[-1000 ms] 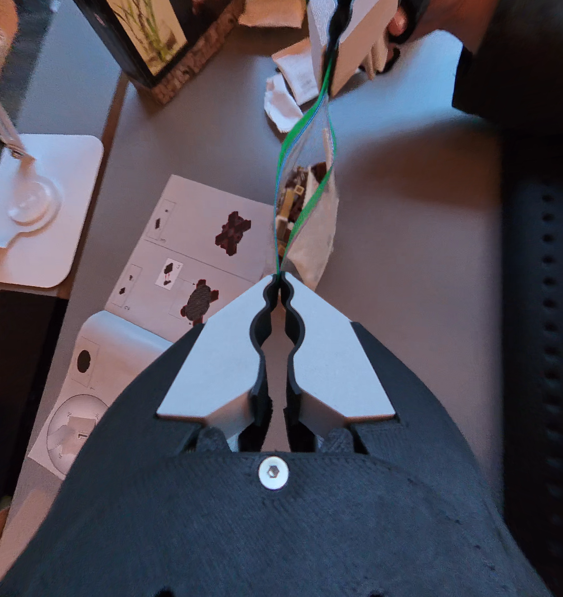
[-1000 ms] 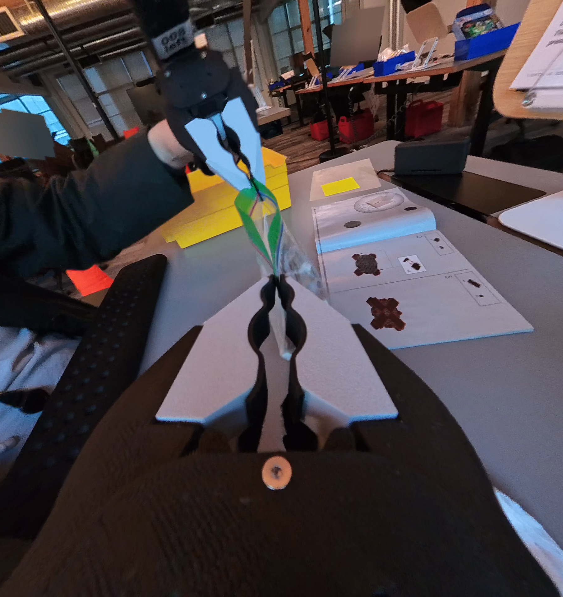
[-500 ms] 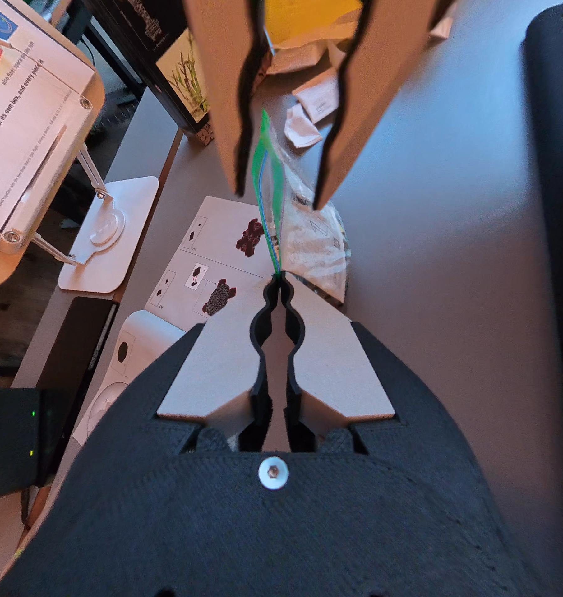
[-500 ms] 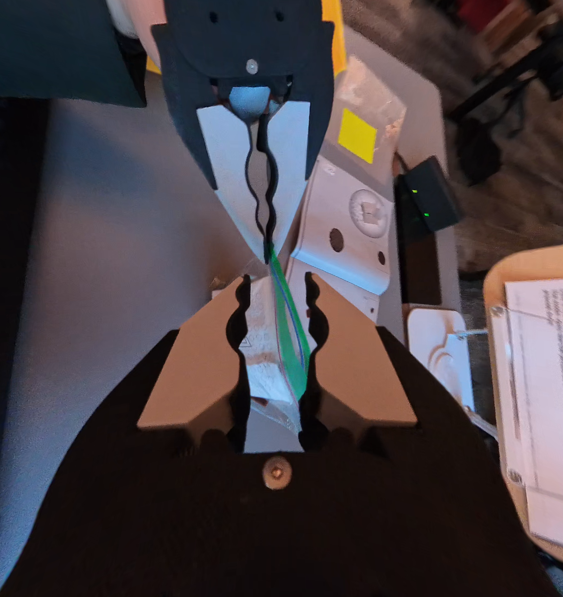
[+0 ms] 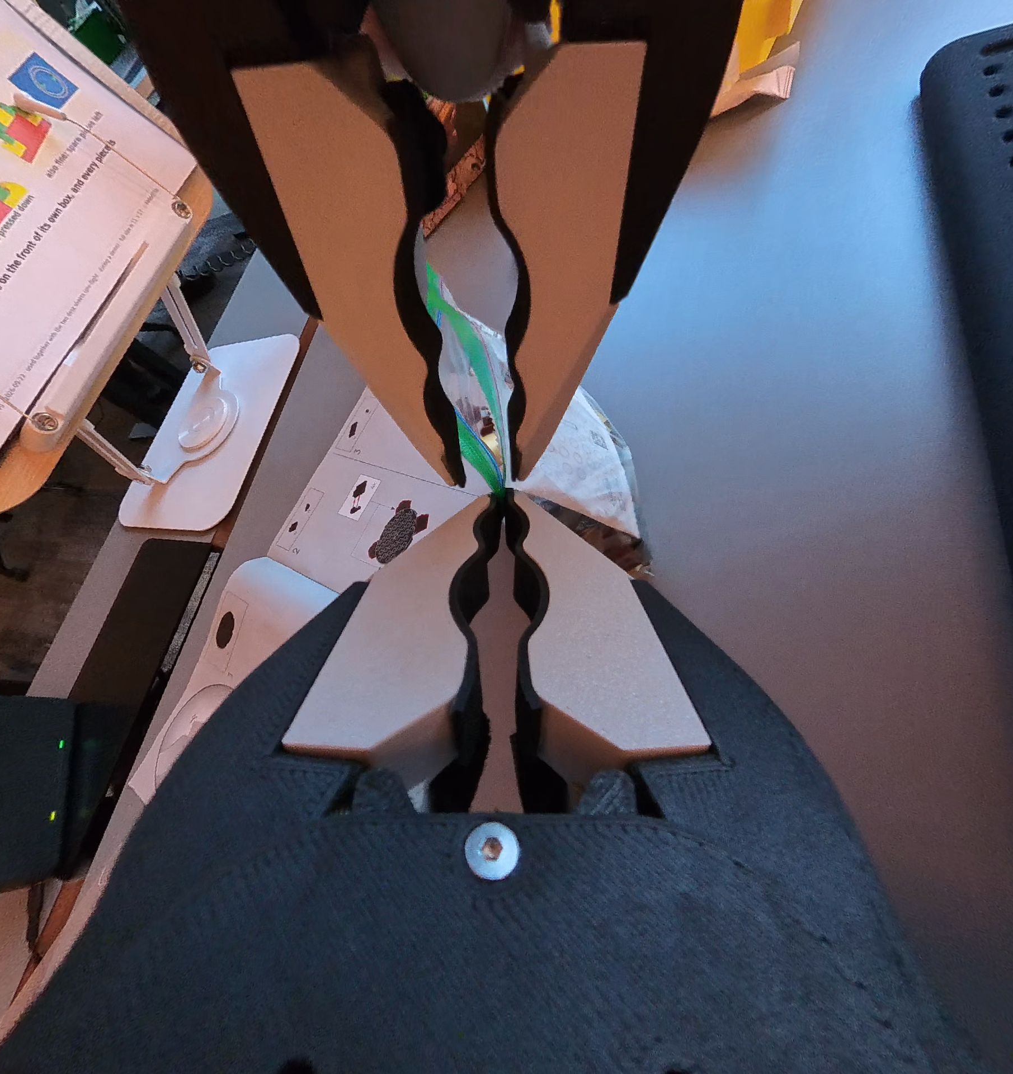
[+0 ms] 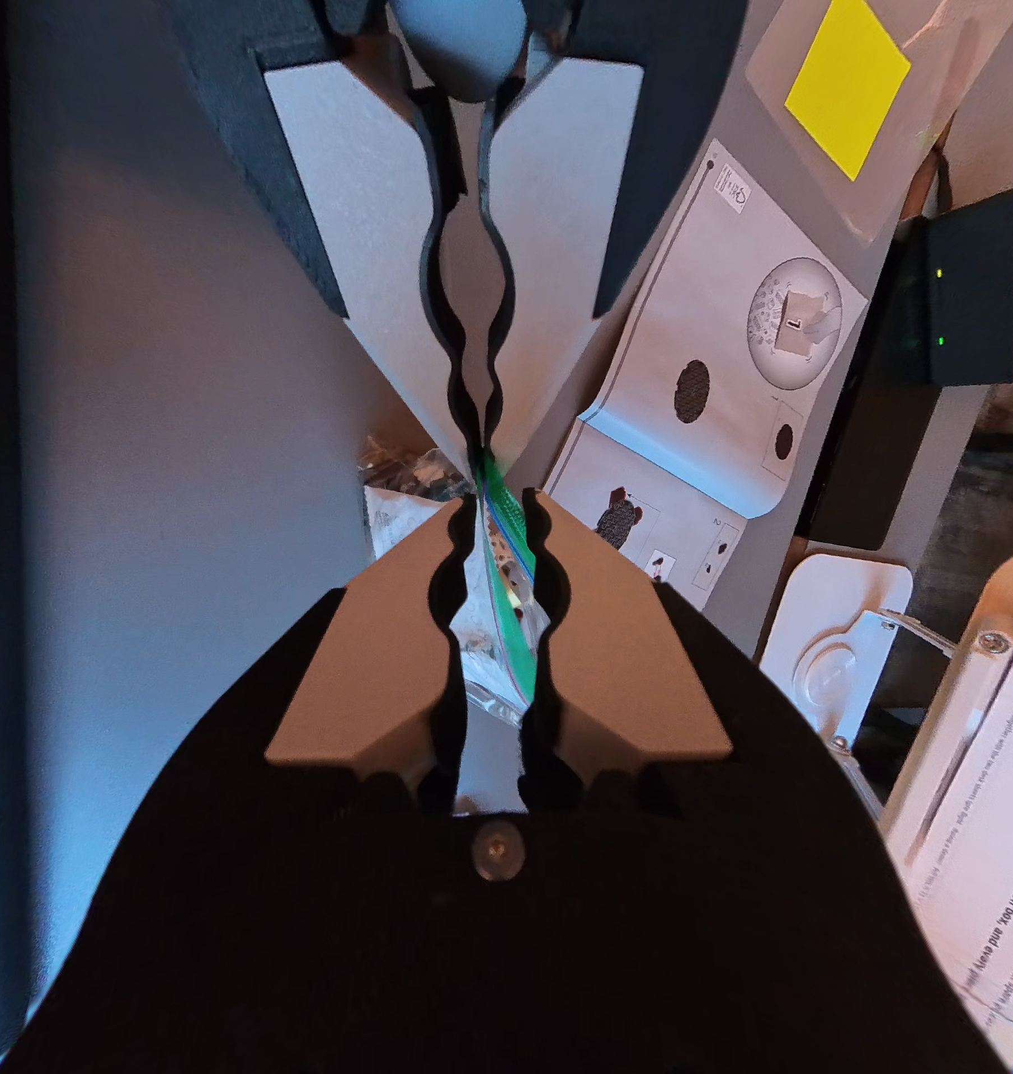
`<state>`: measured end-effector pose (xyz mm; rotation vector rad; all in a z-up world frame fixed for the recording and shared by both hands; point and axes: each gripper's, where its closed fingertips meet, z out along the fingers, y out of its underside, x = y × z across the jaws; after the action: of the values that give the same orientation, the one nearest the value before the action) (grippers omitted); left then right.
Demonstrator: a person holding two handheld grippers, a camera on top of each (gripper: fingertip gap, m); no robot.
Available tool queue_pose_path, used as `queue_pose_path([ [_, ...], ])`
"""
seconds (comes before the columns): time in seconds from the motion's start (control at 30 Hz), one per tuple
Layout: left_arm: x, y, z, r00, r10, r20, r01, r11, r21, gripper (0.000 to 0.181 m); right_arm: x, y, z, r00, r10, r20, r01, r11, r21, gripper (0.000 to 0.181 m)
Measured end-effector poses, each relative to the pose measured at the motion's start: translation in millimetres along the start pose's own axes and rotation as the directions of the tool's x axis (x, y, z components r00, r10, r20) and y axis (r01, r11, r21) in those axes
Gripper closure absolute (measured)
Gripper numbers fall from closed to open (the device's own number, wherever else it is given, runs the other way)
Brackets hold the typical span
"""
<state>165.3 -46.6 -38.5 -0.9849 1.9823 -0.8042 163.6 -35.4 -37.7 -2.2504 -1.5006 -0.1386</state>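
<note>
A clear zip bag [image 5: 585,471] with a green zip strip and small dark pieces inside hangs over the grey table [image 5: 783,465]. My left gripper [image 5: 501,494] is shut on one end of the zip strip. My right gripper [image 6: 497,498] faces it tip to tip, jaws a little apart. The zip strip [image 6: 509,610] runs between its fingers and lies against the right-hand one. In the left wrist view the right gripper [image 5: 486,476] straddles the strip just beyond my left tips. In the right wrist view the left gripper [image 6: 482,450] pinches the strip's end.
An open instruction booklet [image 5: 376,465] lies on the table under the bag. A document stand with a white base [image 5: 201,430] holds a printed page at the left. A black box with green lights [image 5: 16,784] sits at the table's edge. A black perforated pad [image 5: 992,290] is at the right. My left and right fingertips are right by each other.
The right gripper let go of the bag's far end, swung over close to the left gripper, and its jaws have narrowed around the zip strip. The left gripper kept its hold.
</note>
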Motion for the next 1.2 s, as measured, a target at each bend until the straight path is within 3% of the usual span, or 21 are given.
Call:
queue_pose_path([
  [0.23,-1.4,-0.4,-4.9,0.999,0.036,0.025,-0.036,0.999,-0.001,0.181,-3.2,-3.0,-0.6,0.998,-0.044,0.041,0.045,0.999,-0.022,0.177],
  [0.63,1.5,-4.2,-8.7,0.997,0.074,0.031,-0.074,0.997,0.000,0.181,-8.2,-5.1,-4.6,0.995,-0.027,0.096,0.028,1.000,-0.012,0.181],
  [0.83,-0.7,-5.0,-9.8,0.999,0.025,0.038,-0.025,1.000,0.008,0.181,-6.2,-5.6,-5.7,0.996,-0.013,0.090,0.012,1.000,0.007,0.181],
  [1.03,-8.7,-20.0,-27.9,0.983,-0.181,-0.023,0.182,0.965,0.190,0.177,-1.9,-3.0,-9.7,0.997,0.016,0.072,-0.019,0.999,0.042,0.181],
  [1.2,-11.1,-23.7,-30.1,0.980,-0.196,-0.025,0.196,0.947,0.254,0.171,-1.8,0.8,-12.4,0.997,0.043,0.071,-0.048,0.996,0.080,0.181],
])
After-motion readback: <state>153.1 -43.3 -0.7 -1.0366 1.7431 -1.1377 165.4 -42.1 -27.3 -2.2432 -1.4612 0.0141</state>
